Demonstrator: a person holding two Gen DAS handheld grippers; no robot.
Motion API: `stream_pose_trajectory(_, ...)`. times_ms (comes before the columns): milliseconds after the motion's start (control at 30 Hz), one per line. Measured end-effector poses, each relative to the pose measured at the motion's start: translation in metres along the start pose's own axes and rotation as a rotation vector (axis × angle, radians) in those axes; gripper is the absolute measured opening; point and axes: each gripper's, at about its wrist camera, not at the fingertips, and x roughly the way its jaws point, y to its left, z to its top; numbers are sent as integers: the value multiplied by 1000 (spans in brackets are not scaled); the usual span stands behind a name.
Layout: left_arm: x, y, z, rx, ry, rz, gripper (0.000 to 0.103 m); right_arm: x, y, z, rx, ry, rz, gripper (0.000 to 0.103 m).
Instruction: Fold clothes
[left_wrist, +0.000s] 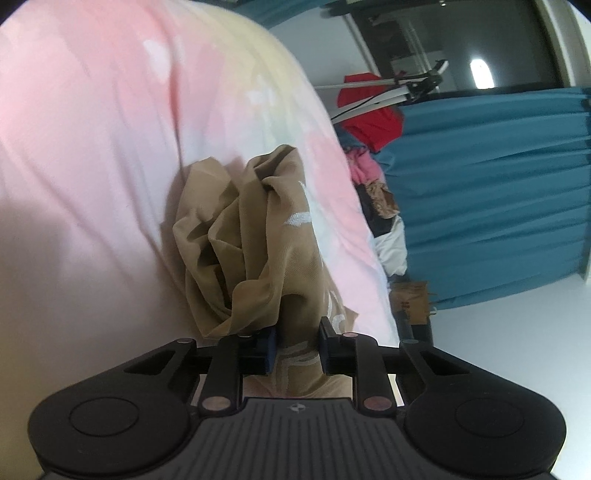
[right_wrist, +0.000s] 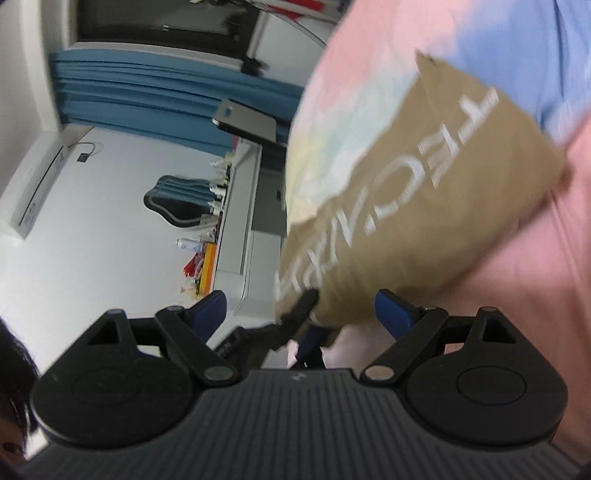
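Observation:
A tan garment (left_wrist: 243, 236) with white lettering lies crumpled on a pink tie-dye bedsheet (left_wrist: 92, 129). My left gripper (left_wrist: 297, 349) is shut on a fold of the tan garment, which bunches up ahead of its blue pads. In the right wrist view the same tan garment (right_wrist: 424, 192) shows stretched, with large white letters. My right gripper (right_wrist: 301, 306) is open, its blue pads wide apart. The left gripper's black finger (right_wrist: 295, 314) pinches the cloth edge between them.
A pile of clothes (left_wrist: 373, 129), red, pink and white, lies past the bed's edge beside teal curtains (left_wrist: 491, 199). A white desk (right_wrist: 240, 229) with small items and a mirror (right_wrist: 177, 203) shows in the right wrist view. A person's dark hair (right_wrist: 14, 369) is at the lower left.

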Motion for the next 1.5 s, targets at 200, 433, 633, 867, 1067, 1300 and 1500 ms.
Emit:
stream_pose_trajectory(200, 5, -5, 0, 9, -17, -34, 21, 14, -20, -3, 99, 63, -27, 91)
stream_pose_trajectory(433, 3, -1, 3, 2, -22, -46, 19, 11, -38, -2, 173, 10, -109, 91)
stream_pose_trajectory(633, 0, 0, 5, 12, -26, -53, 18, -3, -47, 7, 185, -135, -173, 67)
stream_pose_trajectory(867, -14, -3, 5, 53, -58, -80, 13, -7, -27, 0, 45, -213, -161, 35)
stream_pose_trajectory(1067, -41, -15, -4, 125, -113, -106, 9, -20, -14, 0, -1, -257, -104, 26)
stream_pose_trajectory(1300, -56, -8, -13, 75, -64, -67, 12, -25, -10, -6, -32, -251, -107, 24)
stream_pose_trajectory(1500, -49, 11, -17, -47, 54, -17, 72, -23, -12, -9, -37, -233, -124, 23)
